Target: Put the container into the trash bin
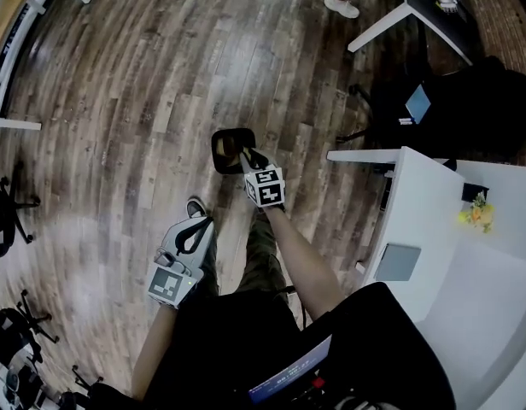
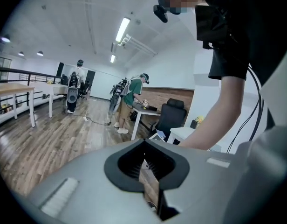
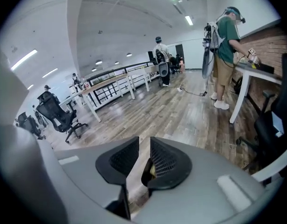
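Left gripper [image 1: 195,229]: jaws together, empty, held by the person's leg [image 1: 261,250], well back from the trash bin [image 1: 215,154]. The bin stands ahead on the wood floor [image 1: 118,101]. A brownish thing lies inside it, likely the container [image 1: 230,148]; its long axis can't be made out. Right gripper [image 1: 248,159]: at the bin's right rim, the nearer one, jaws slightly apart with nothing between them. No readable writing, only marker squares [image 1: 265,187].

Wood floor [image 1: 118,101] carries a black bin [image 1: 222,143] at its middle, a white desk [image 1: 417,220] to the right and a chair [image 1: 2,216] far left.
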A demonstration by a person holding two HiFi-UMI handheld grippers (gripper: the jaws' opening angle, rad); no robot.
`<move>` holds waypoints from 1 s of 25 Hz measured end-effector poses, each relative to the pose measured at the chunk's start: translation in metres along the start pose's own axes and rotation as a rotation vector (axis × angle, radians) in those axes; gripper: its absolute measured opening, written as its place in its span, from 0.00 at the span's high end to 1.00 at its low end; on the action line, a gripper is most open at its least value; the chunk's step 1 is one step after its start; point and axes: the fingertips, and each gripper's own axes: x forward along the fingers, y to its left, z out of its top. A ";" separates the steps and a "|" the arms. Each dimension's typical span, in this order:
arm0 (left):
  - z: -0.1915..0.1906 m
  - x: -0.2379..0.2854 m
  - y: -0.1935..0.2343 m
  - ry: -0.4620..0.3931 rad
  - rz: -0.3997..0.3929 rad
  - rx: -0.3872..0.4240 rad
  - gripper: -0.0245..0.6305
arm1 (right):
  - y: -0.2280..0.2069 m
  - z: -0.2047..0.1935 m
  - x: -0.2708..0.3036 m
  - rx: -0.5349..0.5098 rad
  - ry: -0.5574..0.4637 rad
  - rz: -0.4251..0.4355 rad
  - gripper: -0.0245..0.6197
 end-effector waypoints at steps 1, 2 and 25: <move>0.009 0.002 0.002 -0.016 0.000 0.010 0.96 | 0.004 0.012 -0.009 -0.010 -0.025 0.004 0.83; 0.018 0.004 0.003 -0.032 0.001 0.020 0.96 | 0.007 0.024 -0.020 -0.017 -0.053 0.008 0.85; 0.177 0.020 -0.002 -0.298 0.022 0.277 0.96 | 0.114 0.247 -0.308 -0.270 -0.670 0.186 0.95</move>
